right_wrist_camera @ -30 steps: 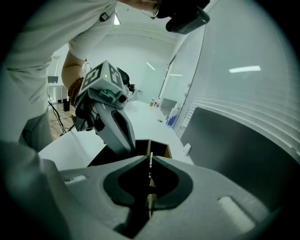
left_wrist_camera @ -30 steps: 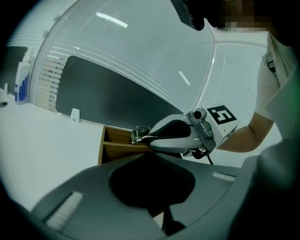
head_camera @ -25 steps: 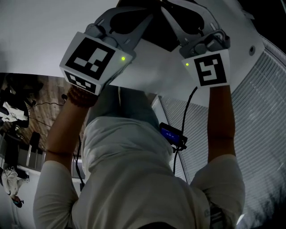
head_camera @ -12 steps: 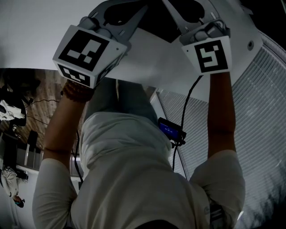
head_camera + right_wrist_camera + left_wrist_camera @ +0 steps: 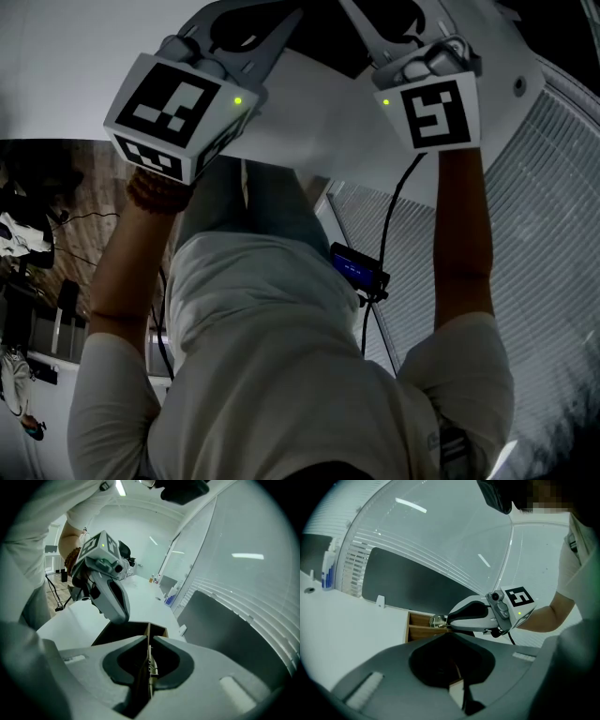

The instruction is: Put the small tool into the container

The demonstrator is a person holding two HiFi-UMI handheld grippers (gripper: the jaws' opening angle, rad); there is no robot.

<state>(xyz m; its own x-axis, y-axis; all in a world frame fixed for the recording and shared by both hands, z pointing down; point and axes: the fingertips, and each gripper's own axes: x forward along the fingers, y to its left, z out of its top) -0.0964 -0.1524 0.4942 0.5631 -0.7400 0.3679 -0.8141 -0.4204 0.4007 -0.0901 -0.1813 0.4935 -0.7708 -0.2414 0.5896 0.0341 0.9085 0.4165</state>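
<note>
Wooden box [image 5: 420,626], open-topped and split by a thin partition, lies on the white table [image 5: 140,597]. A dark panel [image 5: 412,585] stands along the table's right side, and bare tabletop runs on beyond the far rim. The compartments are in shadow, so their contents cannot be made out. Right gripper [image 5: 446,620], with its jaws pressed together, pinches the small tool [image 5: 437,620], a short metal piece, just above the box's rim and over the partition. Left gripper [image 5: 119,616] reaches down at the box's left rim, close beside the right one. Its jaws are drawn nearly together, with a thin brown edge and a pale sliver showing in the slit. Whether they grip the box wall cannot be told.
</note>
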